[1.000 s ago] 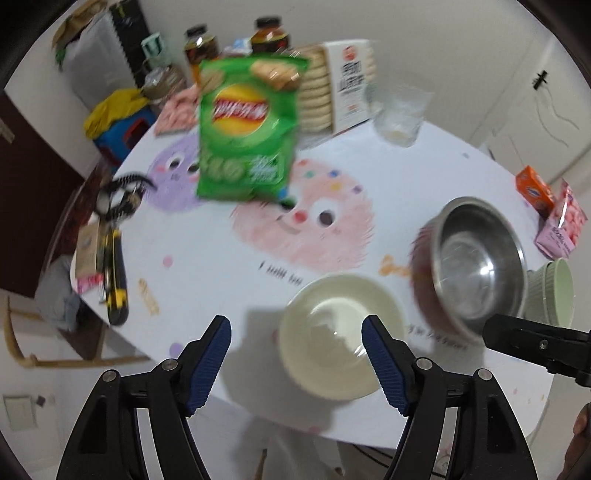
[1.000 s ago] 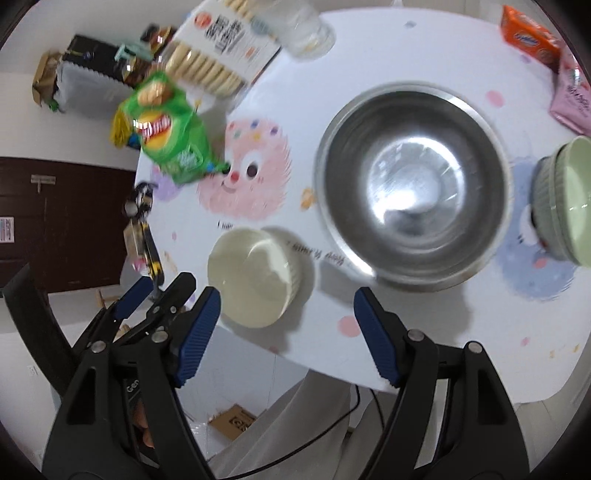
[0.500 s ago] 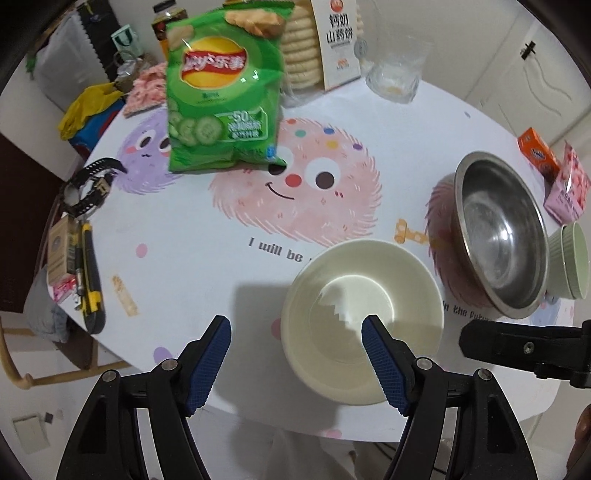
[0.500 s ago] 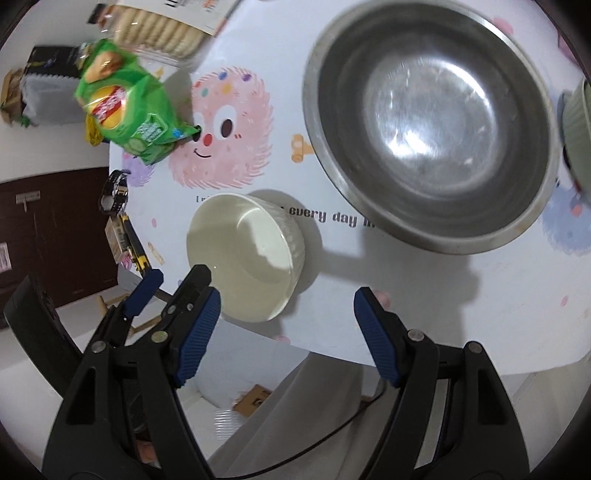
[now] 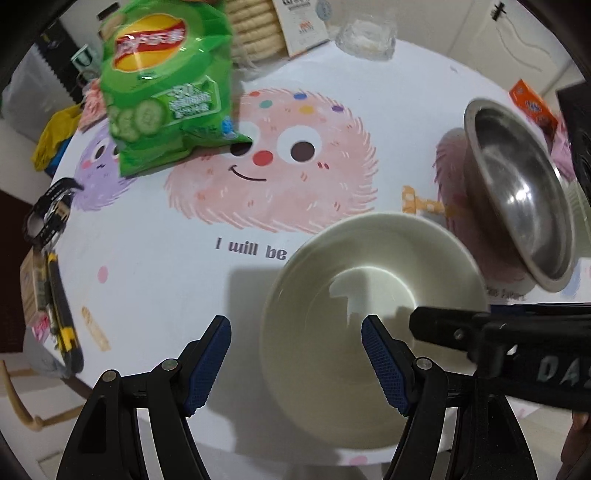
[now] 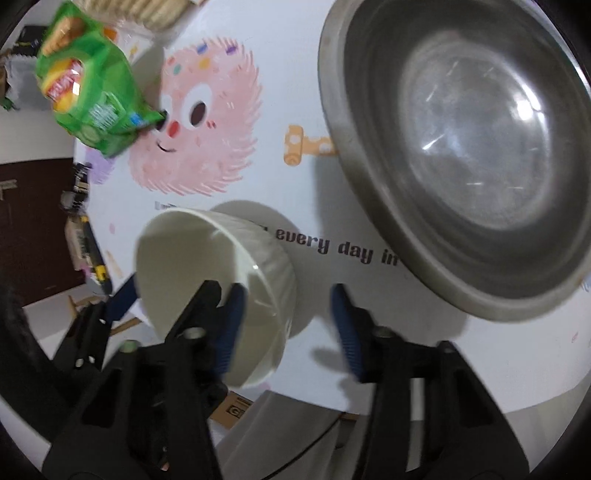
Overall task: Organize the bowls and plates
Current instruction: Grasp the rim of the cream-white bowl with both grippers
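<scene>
A cream bowl [image 5: 369, 295] stands upright near the round table's front edge. My left gripper [image 5: 295, 358] is open and straddles the bowl's left wall, with one finger over the inside and one outside. My right gripper [image 6: 288, 328] straddles the opposite wall of the cream bowl [image 6: 207, 266]. Its jaws are closing: one finger is inside and the outer finger [image 6: 347, 332] still stands apart from the wall. In the left wrist view the right gripper's black body [image 5: 498, 343] reaches in from the right. A large steel bowl [image 6: 461, 147] sits just beyond, also seen at the right as the steel bowl [image 5: 517, 192].
A green chip bag [image 5: 166, 88], a biscuit pack [image 5: 258, 26] and a glass [image 5: 365, 37] stand at the back. An orange box [image 5: 532, 103] lies far right. A watch [image 5: 48, 210] and a utility knife [image 5: 62, 325] lie by the left edge. The table's front edge [image 6: 480, 402] is close below.
Both grippers have come down onto the cream bowl, which now fills more of each view. The right jaws have narrowed around the bowl's wall; the left jaws keep their width.
</scene>
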A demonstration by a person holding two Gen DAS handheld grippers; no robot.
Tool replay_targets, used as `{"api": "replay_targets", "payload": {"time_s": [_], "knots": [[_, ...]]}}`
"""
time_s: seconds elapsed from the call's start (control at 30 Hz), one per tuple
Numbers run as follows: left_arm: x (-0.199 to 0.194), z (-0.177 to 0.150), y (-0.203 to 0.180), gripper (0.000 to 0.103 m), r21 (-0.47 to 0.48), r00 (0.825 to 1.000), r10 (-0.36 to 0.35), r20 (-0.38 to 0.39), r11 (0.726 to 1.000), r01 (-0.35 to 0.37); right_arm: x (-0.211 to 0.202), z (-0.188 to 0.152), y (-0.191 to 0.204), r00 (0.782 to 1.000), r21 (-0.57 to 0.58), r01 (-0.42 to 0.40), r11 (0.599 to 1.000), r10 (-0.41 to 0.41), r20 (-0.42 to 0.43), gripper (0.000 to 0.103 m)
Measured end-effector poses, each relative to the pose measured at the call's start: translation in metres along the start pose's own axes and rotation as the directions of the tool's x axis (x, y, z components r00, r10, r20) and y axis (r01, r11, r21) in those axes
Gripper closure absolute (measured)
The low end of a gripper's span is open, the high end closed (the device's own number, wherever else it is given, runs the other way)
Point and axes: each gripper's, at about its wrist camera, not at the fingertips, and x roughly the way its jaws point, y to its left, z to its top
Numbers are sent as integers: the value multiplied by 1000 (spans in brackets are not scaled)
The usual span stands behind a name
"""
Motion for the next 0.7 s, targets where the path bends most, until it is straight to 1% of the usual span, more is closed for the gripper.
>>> {"api": "replay_targets", "payload": {"time_s": [0.03,0.07,0.1,0.13,0.17,0.23,0.27,0.3,0.33,0.37,0.4,0.47,0.7], "knots": [[4,0,0,33,1,1000,-3,-6,1000,3,5,0,1,1000,-8,5,1000,-5,-8,71],[7,-1,-2,39,2,1000,-20,-8,1000,20,9,0,1,1000,-15,14,1000,-14,-9,75],[6,-2,-2,45,3,999,-37,12,999,37,10,0,3,1000,-26,22,999,-22,1,77],[5,-3,-3,60,3,998,-63,28,998,63,10,0,5,1000,-43,24,999,-23,15,85],[5,-4,-3,62,-2,998,-53,29,999,53,11,0,7,999,-63,38,997,-37,16,92],[5,-4,-2,64,2,998,-57,30,998,57,12,2,15,997,-112,80,990,-77,29,93],[5,-4,0,75,-2,998,-51,36,999,51,12,2,17,996,-129,90,988,-86,30,94],[5,-3,4,85,-18,999,-23,36,1000,24,13,3,20,994,-149,107,983,-104,30,94],[5,-4,9,88,-34,999,-31,30,999,32,13,2,21,993,-162,121,979,-117,30,95],[6,-3,14,88,-52,998,-56,20,997,57,13,1,23,991,-176,137,975,-134,31,94],[6,-3,16,88,-56,998,-62,16,996,62,14,-1,27,988,-194,155,969,-152,32,94],[3,-4,16,88,-41,999,-49,23,998,50,14,-2,32,986,-215,169,962,-165,38,94],[-10,-4,20,90,-41,997,-62,48,997,64,7,2,36,990,-195,143,970,-139,36,94]]}}
